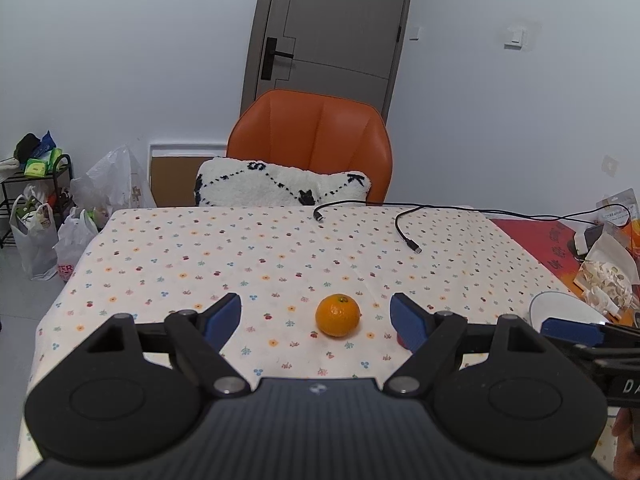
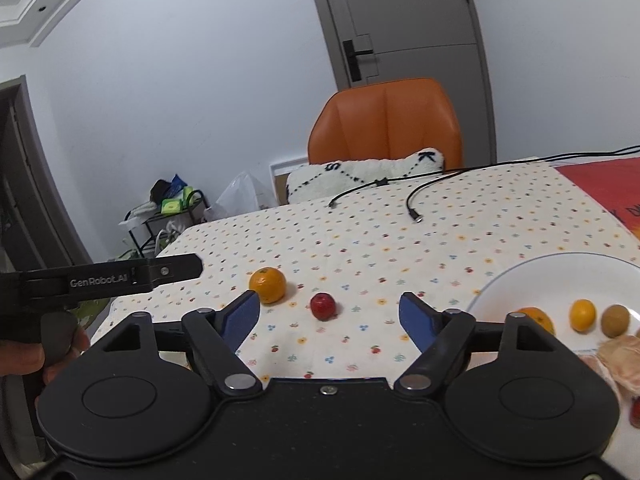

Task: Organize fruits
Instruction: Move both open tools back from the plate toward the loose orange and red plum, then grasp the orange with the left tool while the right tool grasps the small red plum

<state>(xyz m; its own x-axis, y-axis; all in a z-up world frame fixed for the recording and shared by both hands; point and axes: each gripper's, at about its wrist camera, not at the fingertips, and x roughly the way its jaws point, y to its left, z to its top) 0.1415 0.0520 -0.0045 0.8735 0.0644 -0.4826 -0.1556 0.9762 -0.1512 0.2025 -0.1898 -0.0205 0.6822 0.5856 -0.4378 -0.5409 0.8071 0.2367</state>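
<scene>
An orange mandarin (image 1: pixel 338 315) and red fruit (image 2: pixel 323 306) are lying on the cream, flower-dotted tablecloth (image 1: pixel 200 256) near the white plate (image 2: pixel 532 276).

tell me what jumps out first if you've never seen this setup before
The orange on the flowered tablecloth sits right between the open fingers of the left gripper. In the right wrist view a small red fruit lies ahead of the open right gripper, with a white plate of fruit to its right. Behind the table stands a bright orange chair.
</scene>
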